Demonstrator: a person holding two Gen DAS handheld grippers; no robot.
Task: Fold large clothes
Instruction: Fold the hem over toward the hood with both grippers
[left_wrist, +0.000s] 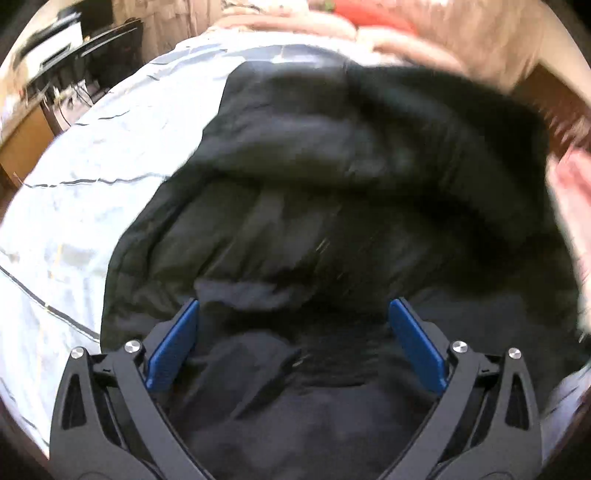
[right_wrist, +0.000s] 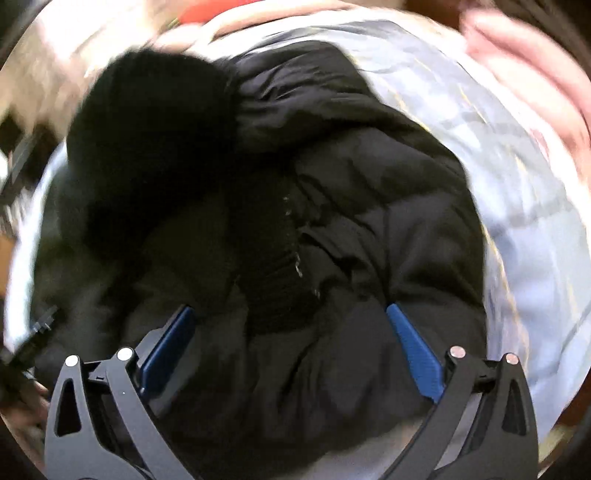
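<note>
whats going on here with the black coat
A person with a gripper in each hand is folding a black puffer jacket spread on a bed with a pale blue sheet. The left gripper and right gripper both hang open over the jacket, gripping nothing. The frames are blurred.

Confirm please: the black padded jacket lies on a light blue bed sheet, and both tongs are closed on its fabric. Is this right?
Not quite. The black padded jacket does lie on the light blue bed sheet, but both tongs are open, gripping nothing. The left wrist view shows the left tongs with blue pads spread wide; the right wrist view shows the same for the right tongs.
</note>
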